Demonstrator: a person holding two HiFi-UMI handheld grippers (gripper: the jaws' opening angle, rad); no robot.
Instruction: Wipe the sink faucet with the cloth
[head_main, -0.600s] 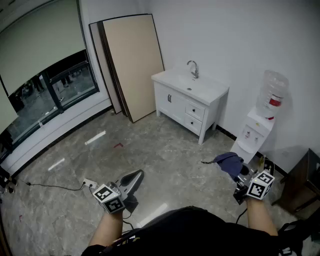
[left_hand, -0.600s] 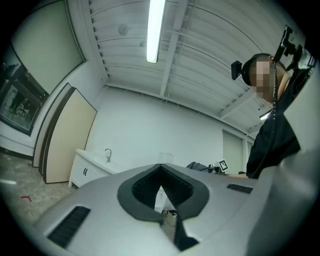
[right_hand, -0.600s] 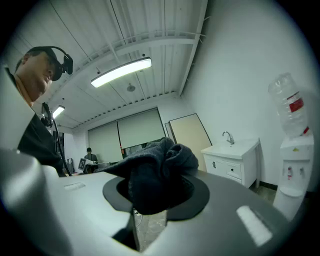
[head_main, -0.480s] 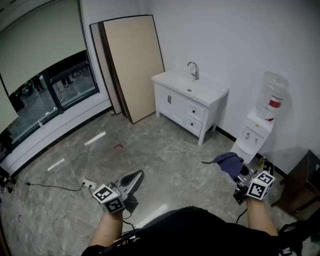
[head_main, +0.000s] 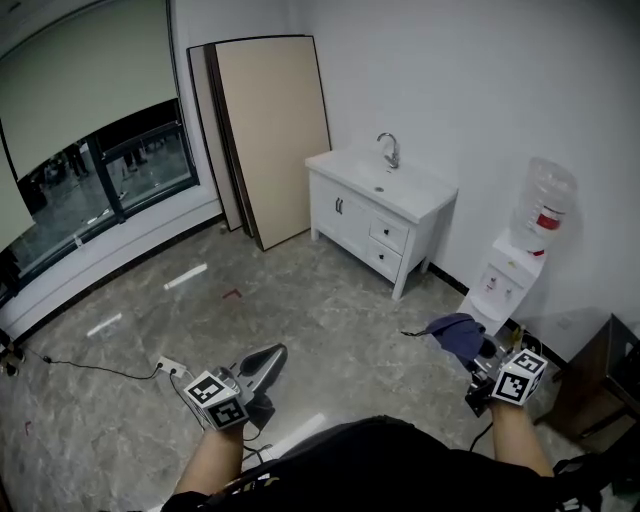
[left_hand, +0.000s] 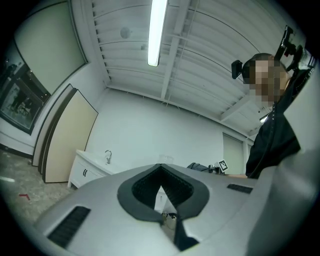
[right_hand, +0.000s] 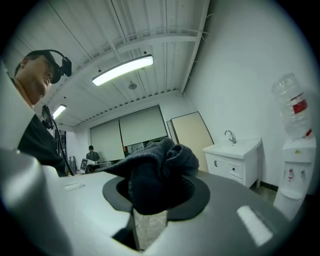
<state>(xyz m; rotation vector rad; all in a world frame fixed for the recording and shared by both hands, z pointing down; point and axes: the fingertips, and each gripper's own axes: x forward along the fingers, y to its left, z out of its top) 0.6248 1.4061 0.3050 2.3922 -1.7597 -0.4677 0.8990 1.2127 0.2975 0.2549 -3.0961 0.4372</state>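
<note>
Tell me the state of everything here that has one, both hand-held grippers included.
Left hand-held gripper: shut, empty.
Right hand-held gripper: shut on the cloth.
Cloth: bunched between the jaws.
Faucet: untouched, far off.
Drawers: closed.
Blind: partly lowered.

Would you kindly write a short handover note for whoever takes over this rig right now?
Left gripper: fingers shut, empty, held low in front of the person.
Right gripper: shut on the dark blue cloth, which is bunched over its fingers.
Faucet: on the white sink cabinet by the wall, across the floor from both grippers.
Done: the cloth is in hand.
Left: walk over, bring the cloth to the faucet and wipe it; it is not yet reached.
</note>
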